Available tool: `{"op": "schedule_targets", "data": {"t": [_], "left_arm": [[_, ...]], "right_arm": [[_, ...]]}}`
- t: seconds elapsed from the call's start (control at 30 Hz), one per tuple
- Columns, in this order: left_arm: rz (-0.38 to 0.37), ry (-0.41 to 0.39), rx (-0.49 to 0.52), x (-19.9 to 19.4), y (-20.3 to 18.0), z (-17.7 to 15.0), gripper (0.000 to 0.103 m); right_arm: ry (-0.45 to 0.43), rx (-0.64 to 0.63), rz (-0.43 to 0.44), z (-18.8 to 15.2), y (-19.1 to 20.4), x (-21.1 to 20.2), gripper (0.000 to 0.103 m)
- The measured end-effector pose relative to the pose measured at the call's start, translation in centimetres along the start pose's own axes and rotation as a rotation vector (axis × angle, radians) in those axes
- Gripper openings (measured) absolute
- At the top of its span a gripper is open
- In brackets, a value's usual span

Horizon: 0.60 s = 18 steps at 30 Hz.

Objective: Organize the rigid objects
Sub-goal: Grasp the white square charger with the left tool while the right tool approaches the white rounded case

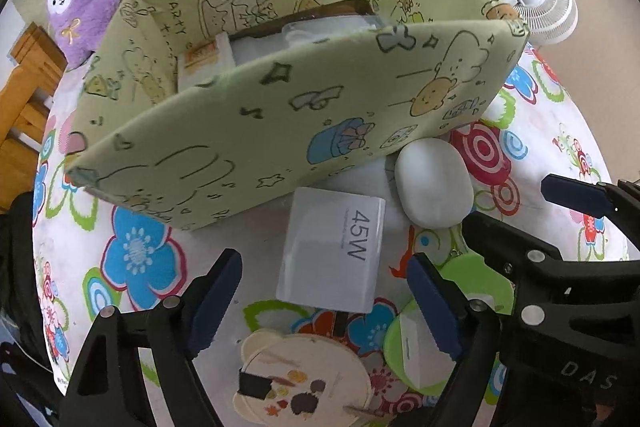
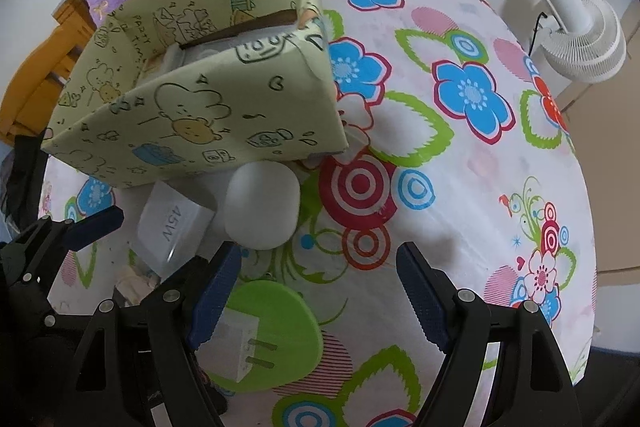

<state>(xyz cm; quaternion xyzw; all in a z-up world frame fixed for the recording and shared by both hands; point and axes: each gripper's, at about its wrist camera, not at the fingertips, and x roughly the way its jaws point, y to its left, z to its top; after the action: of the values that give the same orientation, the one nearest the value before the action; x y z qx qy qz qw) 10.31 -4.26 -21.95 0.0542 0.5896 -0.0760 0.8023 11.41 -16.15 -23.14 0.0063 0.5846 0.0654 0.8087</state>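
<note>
The 45W charger box (image 1: pixel 334 251) lies on the surface (image 2: pixel 460 187) just before the patterned storage box (image 1: pixel 280 131). The left gripper (image 1: pixel 326 301) hangs wide, empty, straddling it; the right gripper (image 2: pixel 318 297), also wide, holds nothing. Centre the jaws on opposite sides before closing.

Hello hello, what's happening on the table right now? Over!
Both grippers, left gripper and right gripper, open, empty. 45W charger box below left gripper. White plug by right gripper. Nothing blocking.

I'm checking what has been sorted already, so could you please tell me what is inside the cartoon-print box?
Inside the cartoon-print box, a white packet with an orange label and a clear plastic container show. The front wall covers the box floor and anything lower down.
</note>
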Motion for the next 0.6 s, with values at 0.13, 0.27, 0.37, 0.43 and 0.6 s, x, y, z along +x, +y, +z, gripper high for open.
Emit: {"op": "schedule_targets", "data": {"t": [0.13, 0.27, 0.37, 0.43, 0.6], "left_arm": [[-0.003, 0.008, -0.009, 0.7, -0.1, 0.1, 0.085], [0.007, 0.006, -0.031, 1.2, 0.0, -0.1, 0.082], [0.008, 0.000, -0.031, 1.2, -0.1, -0.1, 0.082], [0.005, -0.002, -0.030, 1.2, 0.0, -0.2, 0.081], [0.005, 0.008, -0.030, 1.5, -0.6, 0.5, 0.080]], "right_arm": [[0.010, 0.002, -0.003, 0.2, -0.2, 0.5, 0.083], [0.010, -0.004, -0.003, 0.6, -0.2, 1.0, 0.083], [0.015, -0.005, -0.005, 0.8, -0.2, 1.4, 0.083], [0.017, -0.002, -0.001, 0.9, -0.2, 1.6, 0.083], [0.023, 0.004, 0.007, 1.3, -0.3, 2.3, 0.083]]}}
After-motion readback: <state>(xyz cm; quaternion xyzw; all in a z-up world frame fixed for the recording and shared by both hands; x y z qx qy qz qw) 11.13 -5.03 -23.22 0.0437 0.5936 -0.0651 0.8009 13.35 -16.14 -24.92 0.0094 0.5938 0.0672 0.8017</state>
